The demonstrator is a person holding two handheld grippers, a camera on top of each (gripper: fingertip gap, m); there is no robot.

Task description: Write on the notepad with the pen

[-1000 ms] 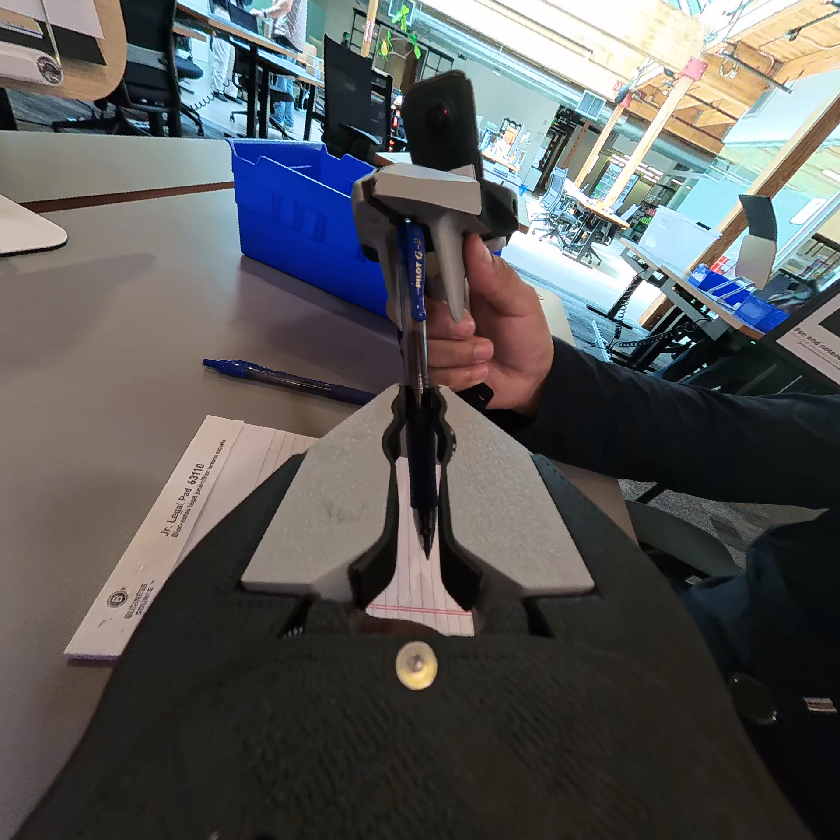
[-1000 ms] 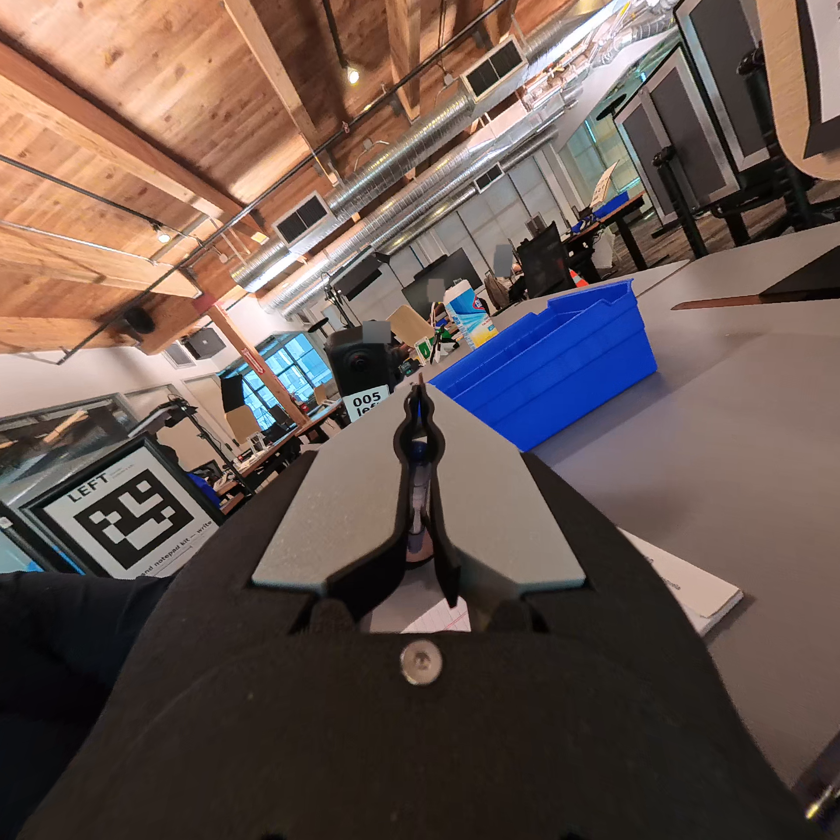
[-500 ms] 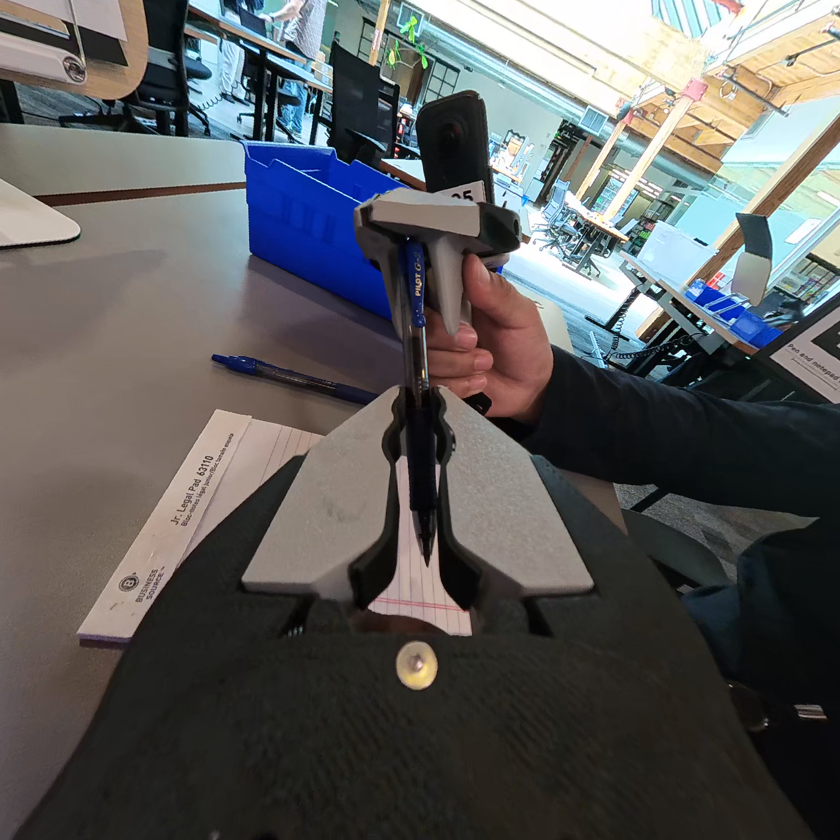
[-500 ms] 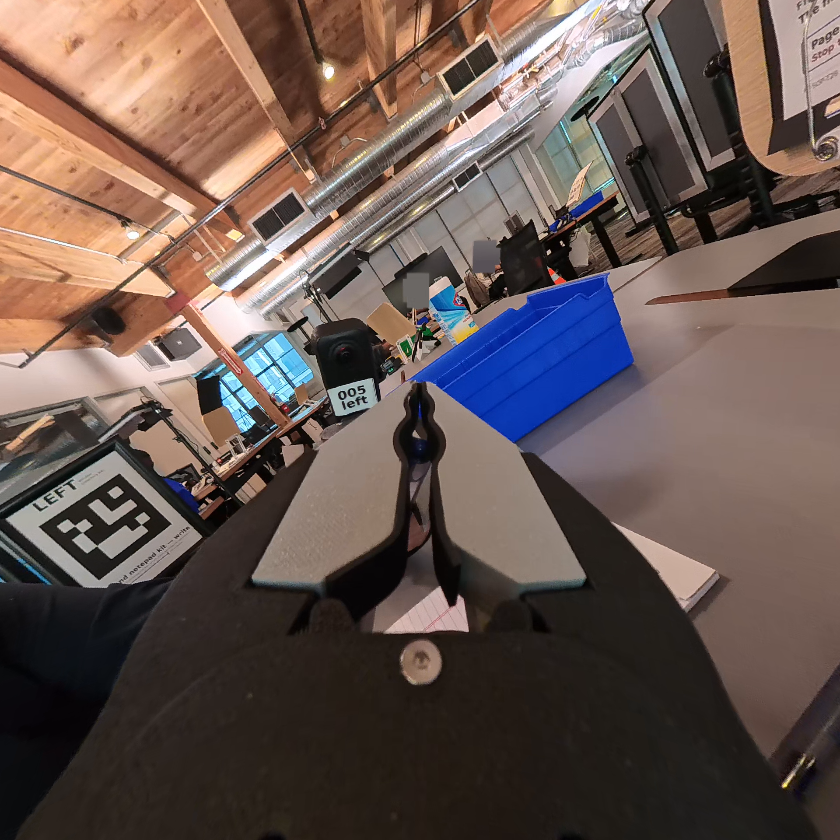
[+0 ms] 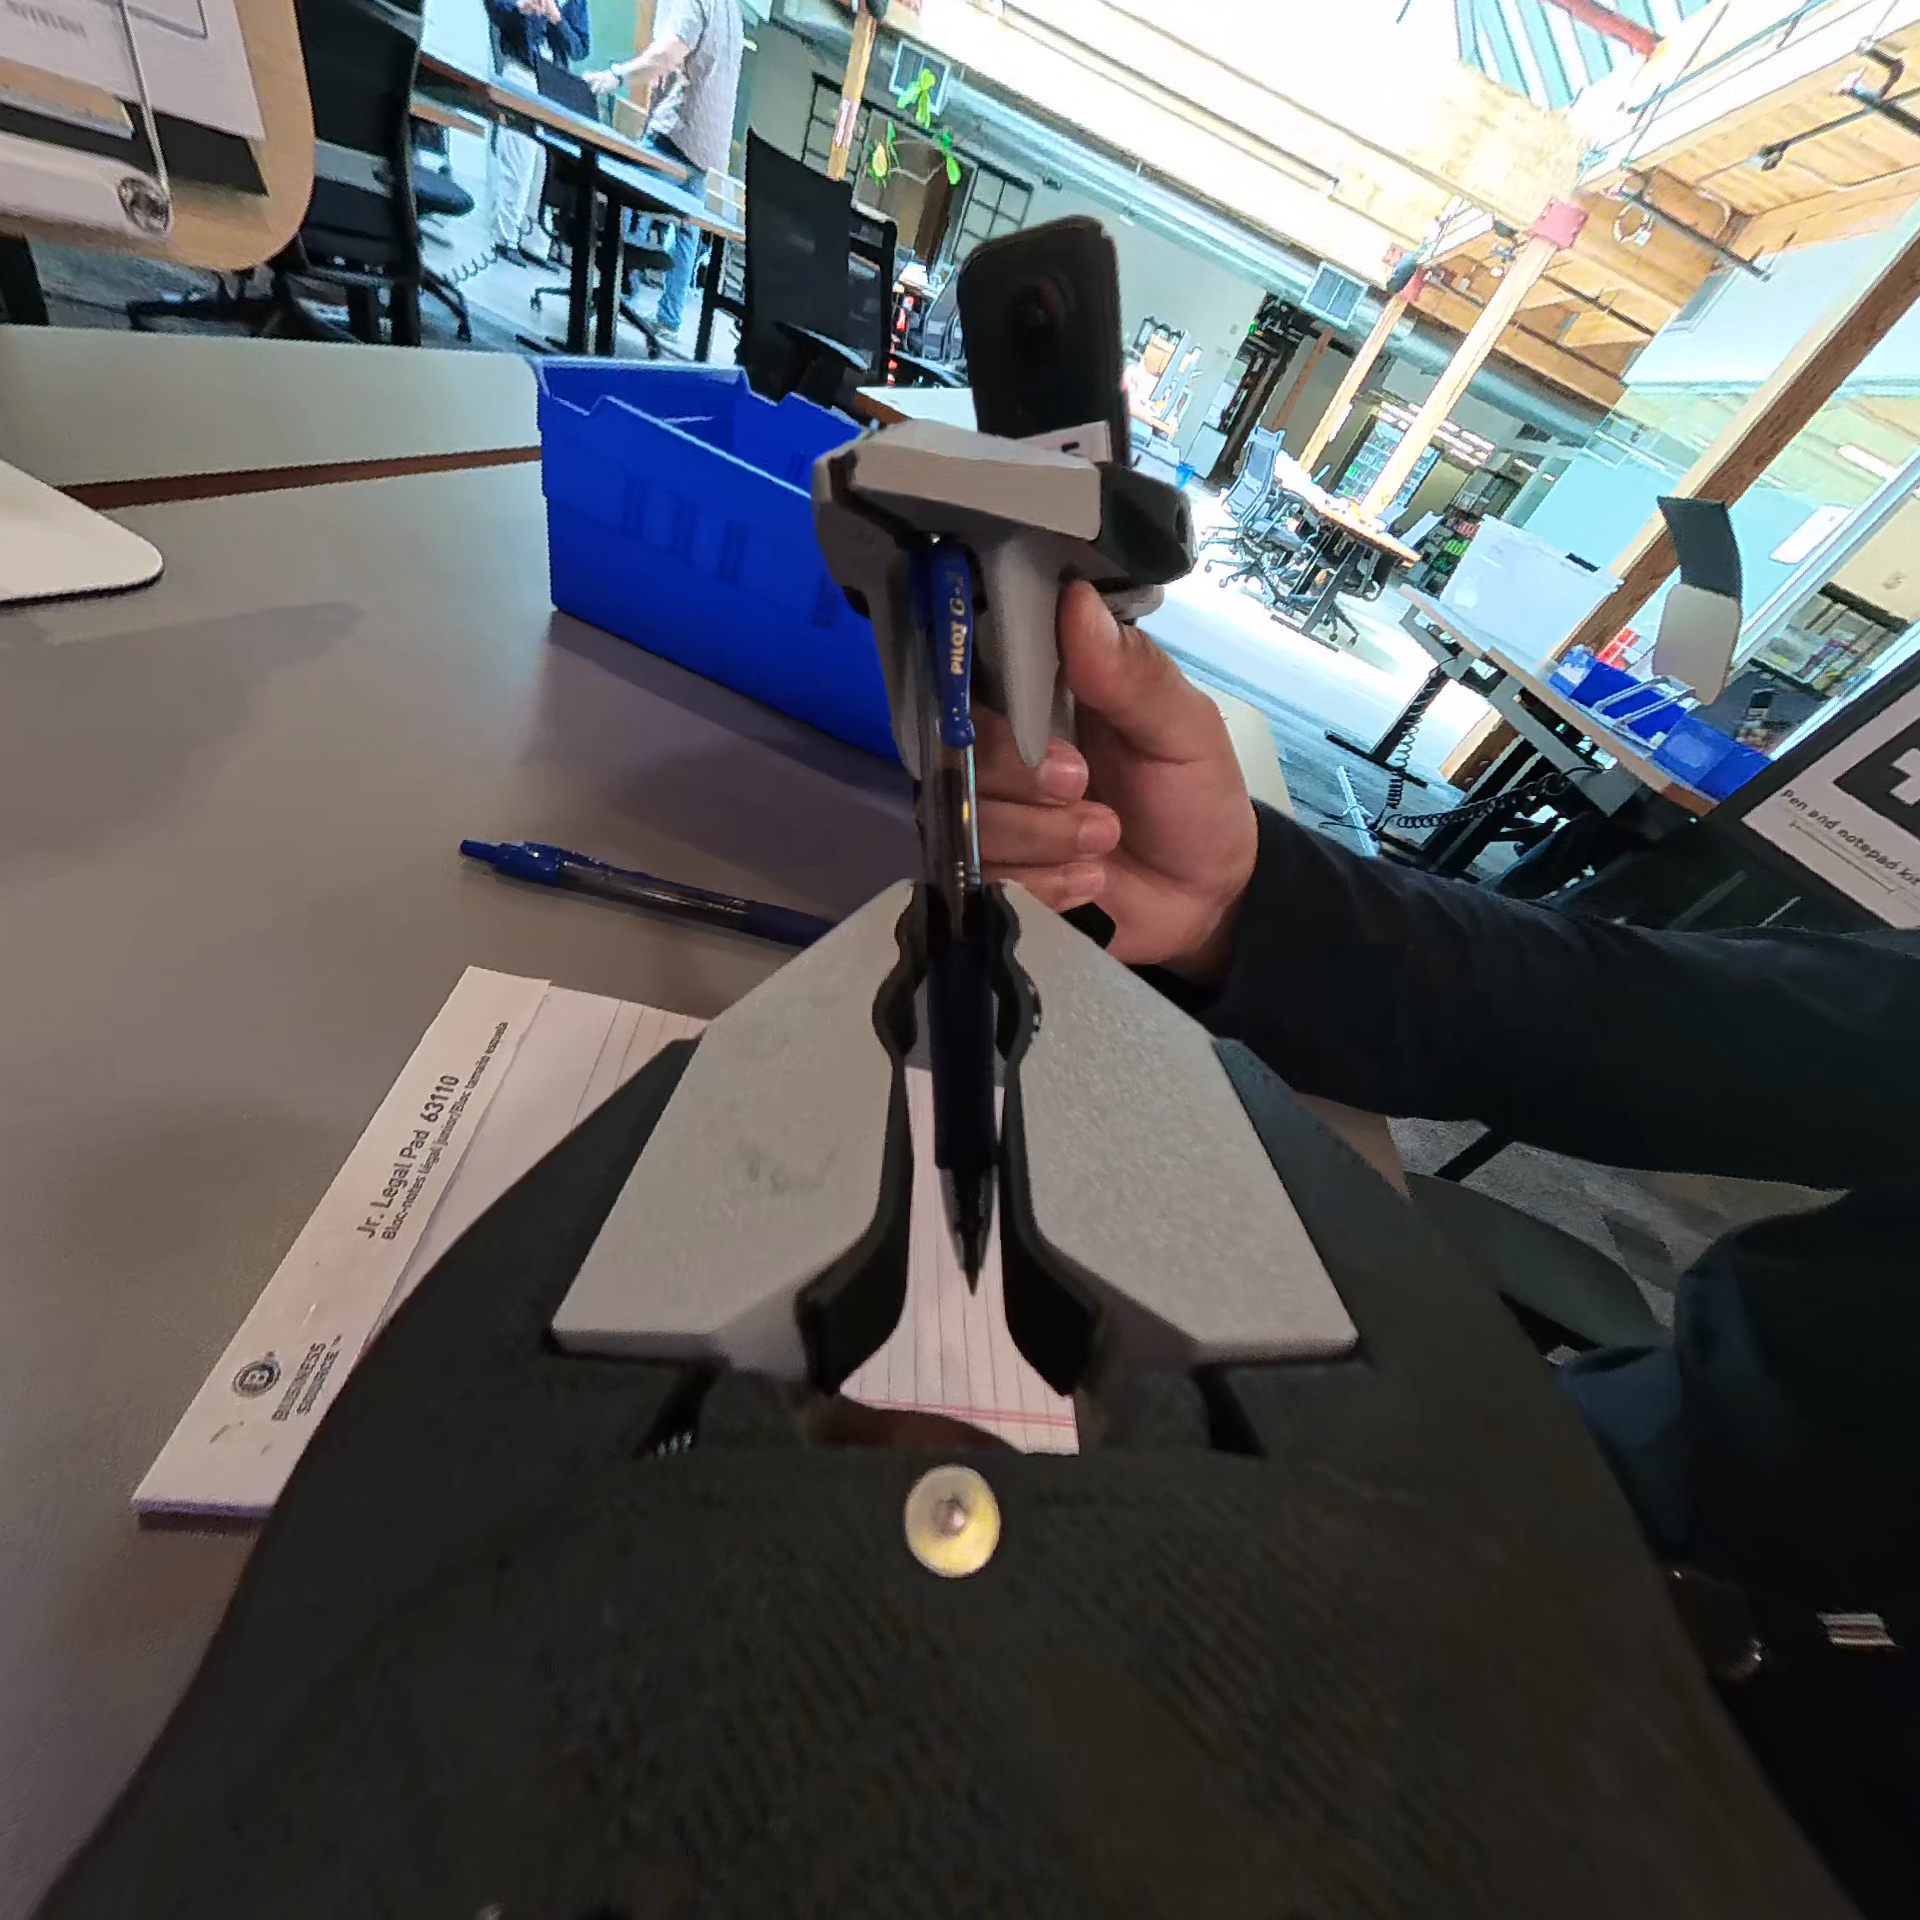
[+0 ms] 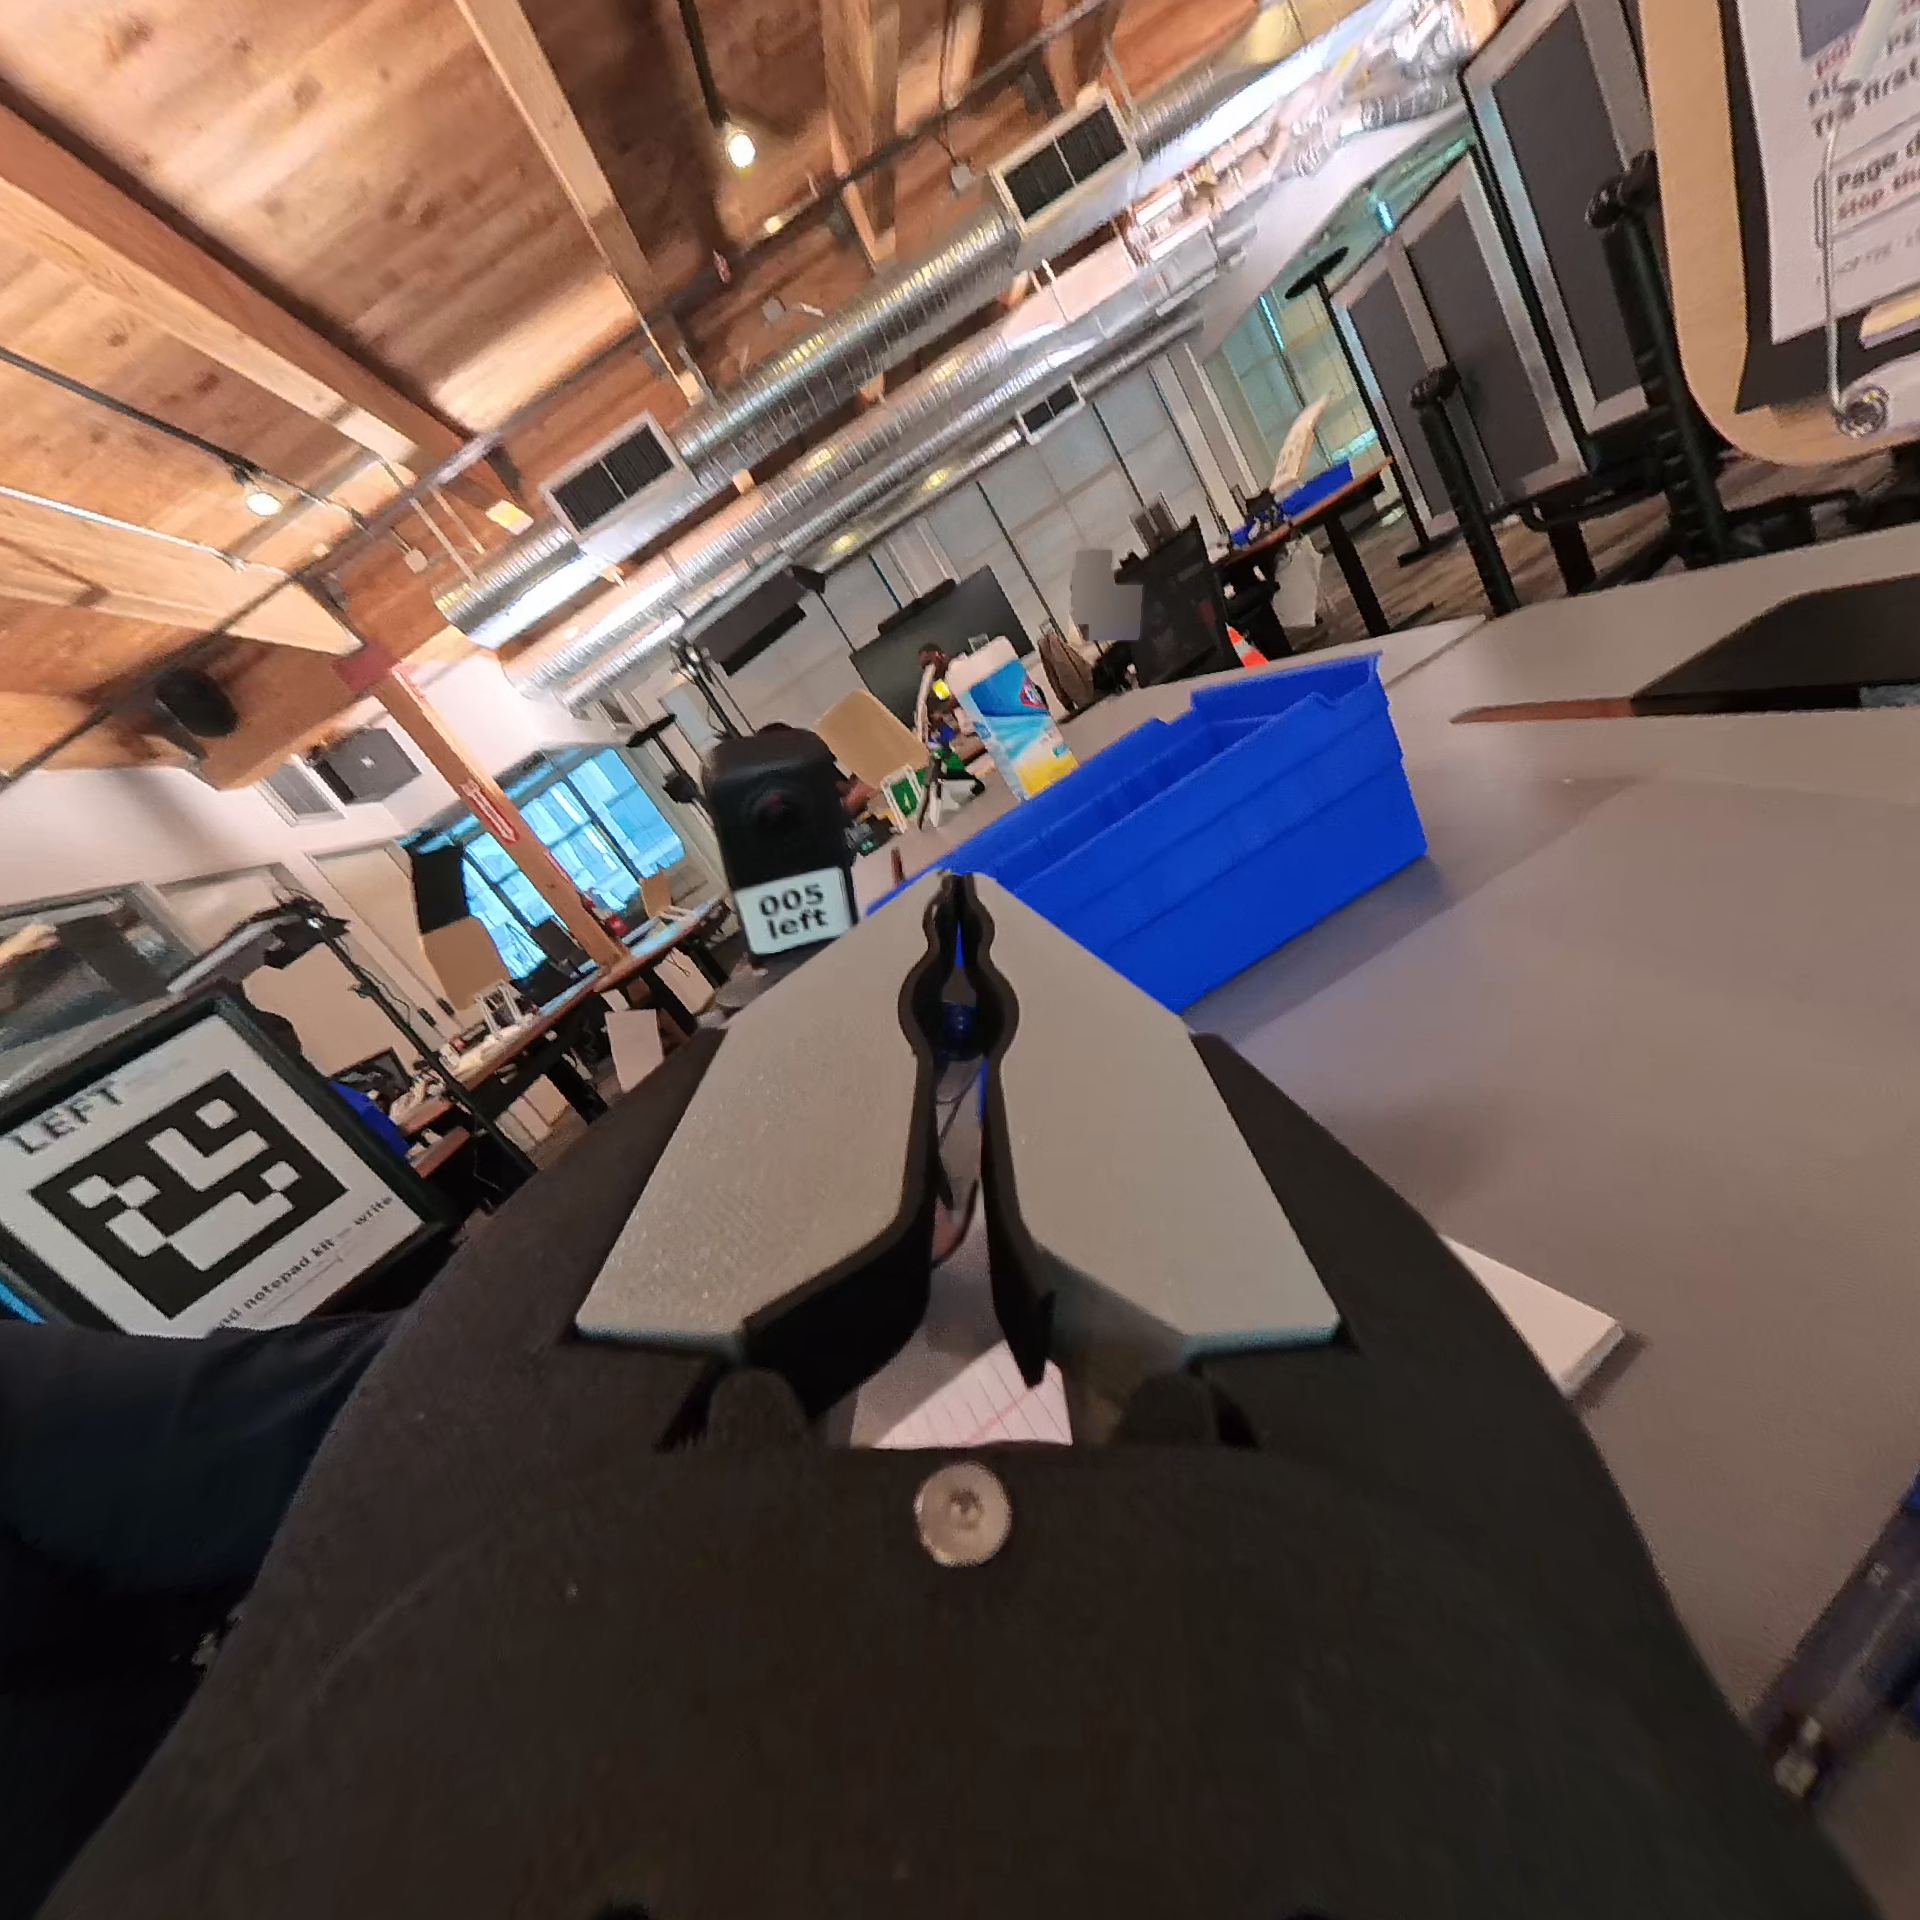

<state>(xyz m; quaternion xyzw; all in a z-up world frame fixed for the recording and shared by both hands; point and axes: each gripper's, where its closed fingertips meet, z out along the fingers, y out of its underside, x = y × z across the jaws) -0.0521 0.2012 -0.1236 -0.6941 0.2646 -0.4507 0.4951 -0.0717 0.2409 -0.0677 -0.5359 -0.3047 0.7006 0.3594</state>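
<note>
A blue pen (image 5: 961, 1101) stands nearly upright over the white lined notepad (image 5: 488, 1122) on the grey table. My left gripper (image 5: 954, 914) is shut on the pen's dark grip section, and the tip points down between its fingers, just above the paper. My right gripper (image 5: 966, 727), held by a hand, is shut on the pen's upper barrel. In the right wrist view the right gripper (image 6: 961, 894) is closed, with the pen (image 6: 961, 1023) showing blue in its notch. A corner of the notepad (image 6: 1527, 1320) lies to its right.
A second blue pen (image 5: 644, 894) lies on the table beyond the notepad. A blue plastic bin (image 5: 686, 540) stands behind it and also shows in the right wrist view (image 6: 1226, 862). A white flat object (image 5: 62, 540) is at far left. A marker sign (image 6: 177, 1184) stands left.
Both grippers stay shut on the pen. The pair has shifted and turned slightly, so the notepad and bin sit a little further right in the left wrist view.
</note>
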